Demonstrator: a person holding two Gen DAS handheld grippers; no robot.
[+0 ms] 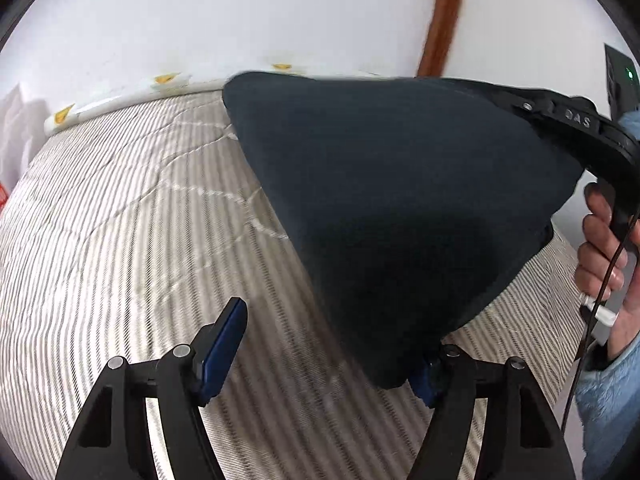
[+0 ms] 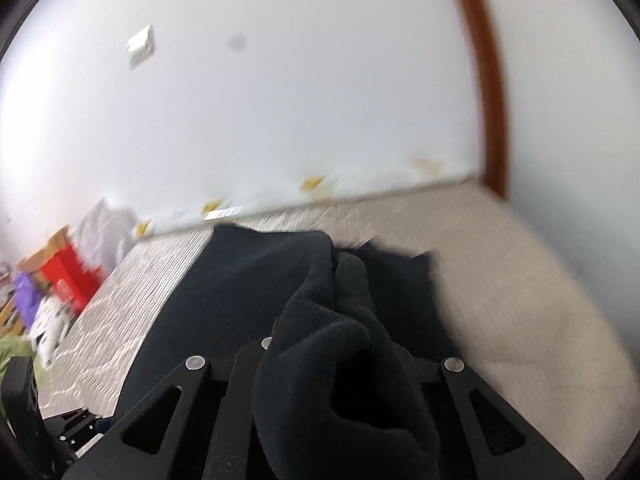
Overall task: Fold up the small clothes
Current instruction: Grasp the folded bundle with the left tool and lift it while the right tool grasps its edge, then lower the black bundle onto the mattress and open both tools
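Dark navy cloth (image 1: 400,208), a small garment, hangs lifted above the striped bedcover (image 1: 120,240), stretched into a rough triangle with its lowest corner drooping down at my left gripper (image 1: 332,356). I see that gripper's jaws standing wide apart: the left blue pad (image 1: 224,344) is bare over the bedcover, and the cloth's bottom corner hides the other pad, so I cannot tell whether it touches there. My right gripper (image 2: 340,368) has its jaws brought together on a bunched fold of the same cloth, which bulges up between its black arms and covers the fingertips. In the left wrist view the right gripper's black body comes in at the upper right edge of the cloth, and a hand (image 1: 604,248) in a light blue fleecy sleeve (image 1: 608,400) grips its handle. Beyond the bed runs a white wall (image 2: 280,100) with a brown wooden post (image 2: 488,92).
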